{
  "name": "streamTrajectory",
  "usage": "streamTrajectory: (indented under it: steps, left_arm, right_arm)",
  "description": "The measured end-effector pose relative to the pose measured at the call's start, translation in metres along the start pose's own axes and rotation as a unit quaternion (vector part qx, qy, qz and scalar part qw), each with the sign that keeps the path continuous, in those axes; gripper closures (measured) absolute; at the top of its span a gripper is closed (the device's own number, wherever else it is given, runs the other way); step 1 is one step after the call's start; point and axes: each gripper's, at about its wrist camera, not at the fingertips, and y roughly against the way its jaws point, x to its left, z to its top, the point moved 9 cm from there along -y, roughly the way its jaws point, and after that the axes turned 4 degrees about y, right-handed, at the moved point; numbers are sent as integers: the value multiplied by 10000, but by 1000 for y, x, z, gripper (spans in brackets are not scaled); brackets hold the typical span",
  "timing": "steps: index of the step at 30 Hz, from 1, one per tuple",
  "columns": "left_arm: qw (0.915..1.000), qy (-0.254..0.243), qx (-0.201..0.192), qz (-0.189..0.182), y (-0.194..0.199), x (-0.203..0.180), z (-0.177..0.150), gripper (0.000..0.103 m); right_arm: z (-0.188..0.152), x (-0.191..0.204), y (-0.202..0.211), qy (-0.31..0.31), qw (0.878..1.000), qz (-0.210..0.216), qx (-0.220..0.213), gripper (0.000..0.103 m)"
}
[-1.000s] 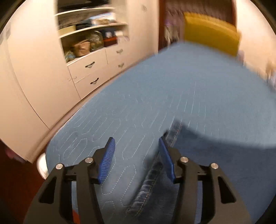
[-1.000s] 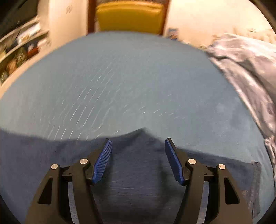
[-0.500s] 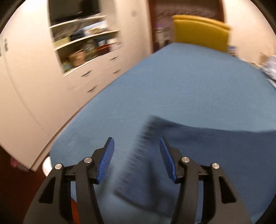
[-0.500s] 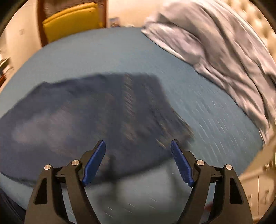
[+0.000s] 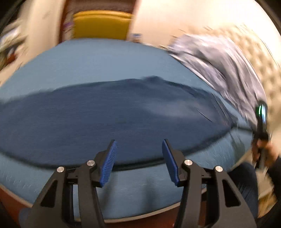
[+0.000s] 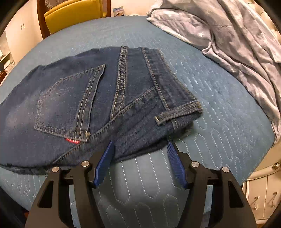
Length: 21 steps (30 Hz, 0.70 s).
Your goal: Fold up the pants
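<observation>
— Blue quilted bedspread (image 6: 219, 98) covers the whole bed, with a grey star-print blanket (image 6: 237, 35) bunched at the right and a yellow chair (image 6: 73, 12) beyond the far edge. Where are the jeans?

— The jeans (image 6: 87, 98) lie flat on the bedspread, back pocket (image 6: 70, 103) up, waistband corner pointing right.

— And the right gripper (image 6: 139, 162)?

— Spread wide, holding nothing. It sits at the near edge of the jeans; the waistband end lies just ahead, between its fingers.

— The left gripper (image 5: 138, 159)?

— Also spread and empty. That view is blurred, but the jeans (image 5: 108, 119) stretch across just ahead of its fingertips.
</observation>
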Motion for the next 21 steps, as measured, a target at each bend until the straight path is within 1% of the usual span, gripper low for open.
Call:
streamTrajectory:
  steps: [1, 2, 3, 4, 5, 6, 7, 9, 12, 13, 15, 17, 19, 21]
  left_arm:
    - [9994, -351, 22, -7, -10, -14, -4, 50]
    - [9982, -587, 53, -75, -17, -34, -12, 50]
    - [9966, -805, 47, -161, -23, -62, -19, 50]
    - [9948, -986, 27, -251, -28, -75, -19, 51]
    - [9924, -1190, 35, -320, -32, -94, -28, 54]
    - [9896, -1402, 69, -318, -39, -108, -32, 57]
    - [9864, -1611, 66, -334, -44, -126, -38, 59]
    - [9821, -1831, 8, -432, -52, -152, -44, 59]
    - [9783, -2019, 20, -462, -64, -171, -46, 62]
    - [9746, -2206, -1, -374, -68, -181, -48, 64]
    - [9710, -2370, 42, -320, -75, -187, -51, 69]
    - [9687, -2477, 96, -135, -88, -190, -54, 78]
    - [9694, -2442, 172, -207, -94, -191, -54, 78]
    - [9642, -2641, 192, -170, -99, -195, -58, 78]
  right_arm:
    - [0, -1, 10, -76, 9999, 40, -129, 42]
    - [0, 0, 21, -217, 9991, 244, -273, 42]
    - [-4, 4, 30, -355, 9978, 474, -312, 42]
    - [-6, 9, 34, -315, 9975, 548, -303, 42]
    - [-12, 23, 41, -47, 9974, 639, -324, 42]
    - [-15, 31, 44, 74, 9969, 711, -331, 42]
    - [-19, 40, 47, 127, 9960, 830, -320, 42]
    - [-23, 55, 52, -23, 9929, 1164, -242, 44]
    - [-21, 73, 54, -151, 9888, 1463, -270, 45]
    - [-21, 78, 49, -260, 9876, 1539, -177, 45]
    - [-21, 80, 40, -448, 9852, 1657, -26, 48]
    - [-20, 81, 33, -661, 9820, 1767, 65, 50]
    - [-18, 81, 30, -786, 9790, 1882, 65, 55]
    - [-17, 74, 24, -986, 9757, 1955, 61, 56]
